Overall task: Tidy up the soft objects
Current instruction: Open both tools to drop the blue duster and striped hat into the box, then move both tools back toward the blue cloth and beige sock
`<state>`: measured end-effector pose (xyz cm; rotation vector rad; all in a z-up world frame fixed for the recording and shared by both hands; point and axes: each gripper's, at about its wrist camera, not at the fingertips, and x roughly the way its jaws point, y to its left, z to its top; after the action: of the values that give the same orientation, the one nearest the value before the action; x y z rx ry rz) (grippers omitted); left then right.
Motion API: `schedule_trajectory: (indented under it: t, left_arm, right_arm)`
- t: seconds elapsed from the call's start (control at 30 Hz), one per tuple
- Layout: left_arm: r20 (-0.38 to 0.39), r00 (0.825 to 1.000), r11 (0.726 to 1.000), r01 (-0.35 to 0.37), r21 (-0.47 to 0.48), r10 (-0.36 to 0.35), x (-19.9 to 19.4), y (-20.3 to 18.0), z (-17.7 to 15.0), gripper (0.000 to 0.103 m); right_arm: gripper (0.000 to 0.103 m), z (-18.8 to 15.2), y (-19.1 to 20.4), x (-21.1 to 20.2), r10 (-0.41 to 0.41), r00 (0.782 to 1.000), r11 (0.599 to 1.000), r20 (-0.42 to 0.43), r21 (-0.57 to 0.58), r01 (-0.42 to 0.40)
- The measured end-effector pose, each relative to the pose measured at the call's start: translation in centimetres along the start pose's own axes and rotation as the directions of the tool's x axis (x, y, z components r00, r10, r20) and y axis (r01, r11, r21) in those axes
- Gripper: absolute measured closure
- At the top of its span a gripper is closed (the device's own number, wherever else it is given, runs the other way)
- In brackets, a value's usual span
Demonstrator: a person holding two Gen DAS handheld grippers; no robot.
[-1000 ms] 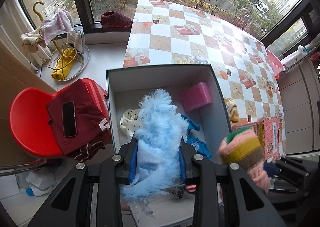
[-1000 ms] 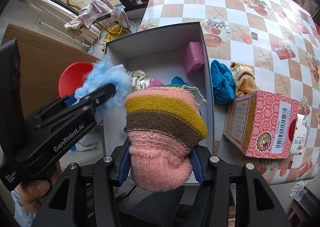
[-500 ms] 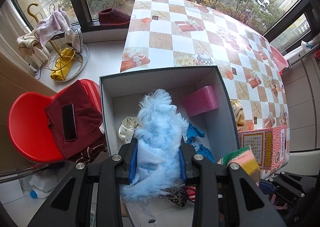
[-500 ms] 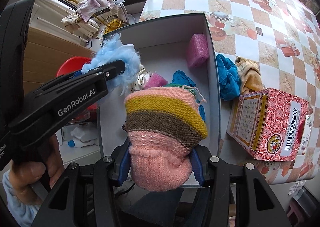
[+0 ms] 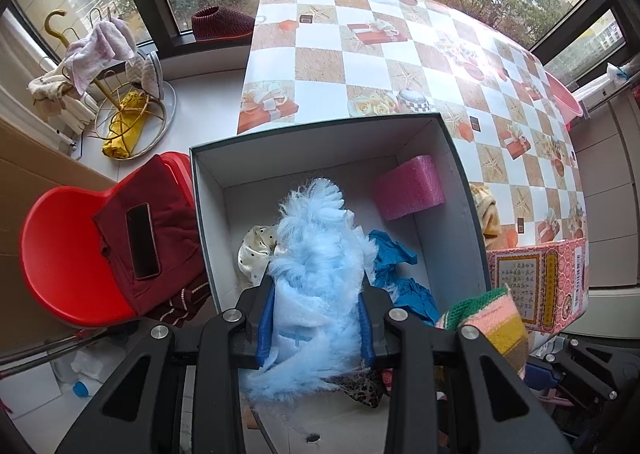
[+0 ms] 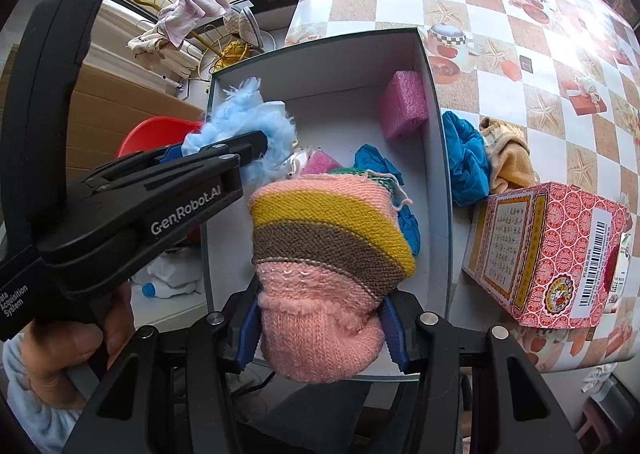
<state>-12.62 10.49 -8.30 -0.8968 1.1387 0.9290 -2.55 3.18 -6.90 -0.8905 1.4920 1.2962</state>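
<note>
Over the near half of the open box (image 5: 460, 158), the left gripper (image 5: 316, 318) is clamping a fluffy blue piece (image 5: 316, 254) and the right gripper (image 6: 320, 330) a striped knit (image 6: 324, 254), both 2 seemingly needing lowering and release inside.

Left gripper (image 5: 316, 318): black plastic frame, blue ribbed pads (image 5: 265, 324), round silver screws (image 5: 159, 332) on the arms, white "GenRobot.AI" lettering (image 6: 186, 210) along its side and small white print near the handle. Right gripper (image 6: 320, 328): same black frame, blue pads, silver screws. The hand (image 6: 60, 350) on the left handle wore a pale blue fleecy sleeve (image 6: 28, 410).
</note>
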Motion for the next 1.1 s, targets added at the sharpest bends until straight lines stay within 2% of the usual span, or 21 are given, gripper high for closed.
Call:
schedule_trajectory:
  t: [0.17,0.23,0.37,0.43,0.47,0.5,0.57,0.63,0.73,0.77,0.93,1.1]
  left_arm:
    - [-0.007,1.0,1.0,-0.01,0.018,0.01,0.1,-0.4,-0.3,0.061]
    - [-0.008,1.0,1.0,-0.015,0.019,0.015,0.0,-0.5,-0.4,0.053]
    - [-0.012,1.0,1.0,-0.013,0.011,0.013,0.0,-0.4,-0.5,0.036]
    - [-0.02,1.0,1.0,-0.016,0.014,0.017,0.0,-0.5,-0.5,0.03]
    - [-0.022,1.0,1.0,-0.019,0.015,0.019,0.1,-0.6,-0.6,0.027]
    - [-0.023,1.0,1.0,-0.019,0.014,0.019,0.0,-0.7,-0.6,0.024]
    - [-0.024,1.0,1.0,-0.002,0.008,0.003,0.0,-0.7,-0.7,0.022]
    - [-0.03,0.999,1.0,0.019,-0.005,-0.019,0.0,-0.7,-0.7,0.016]
    - [-0.031,0.998,0.999,0.05,-0.01,-0.051,-0.2,-1.0,-0.7,0.0]
    - [-0.024,0.998,0.998,0.06,-0.008,-0.06,-0.4,-1.1,-0.8,0.0]
    - [0.019,0.989,0.989,0.144,-0.009,-0.144,-1.5,-1.5,-0.6,0.0]
    - [0.034,0.988,0.988,0.152,-0.023,-0.151,-2.4,-1.6,-0.3,0.0]
  right_arm:
    - [0.051,-0.3,0.0,-0.1,0.011,1.0,1.0,0.002,0.002,-0.011]
    - [0.05,-0.5,-0.1,-0.2,0.012,1.0,1.0,0.003,0.006,-0.012]
    - [0.038,-0.7,-0.3,-0.3,0.02,1.0,1.0,0.002,0.009,-0.02]
    - [0.038,-0.9,-0.5,-0.6,0.02,1.0,1.0,0.01,0.009,-0.02]
    - [0.035,-1.0,-0.5,-0.7,0.021,1.0,1.0,0.014,0.009,-0.021]
    - [0.019,-1.1,-0.6,-0.9,0.022,1.0,1.0,0.016,0.008,-0.022]
    - [0.004,-1.3,-0.8,-1.2,0.027,0.999,1.0,0.025,0.007,-0.027]
    - [0.004,-1.4,-0.9,-1.6,0.029,0.999,1.0,0.039,0.004,-0.029]
    - [0.004,-1.7,-1.1,-2.3,0.015,0.998,1.0,0.056,-0.001,-0.015]
    - [0.001,-1.8,-1.1,-2.5,0.015,0.998,1.0,0.059,-0.001,-0.015]
    - [0.001,-2.5,-1.6,-3.8,0.014,0.995,1.0,0.101,0.004,-0.015]
    - [0.001,-3.0,-2.1,-5.3,0.011,0.988,1.0,0.157,0.018,-0.014]
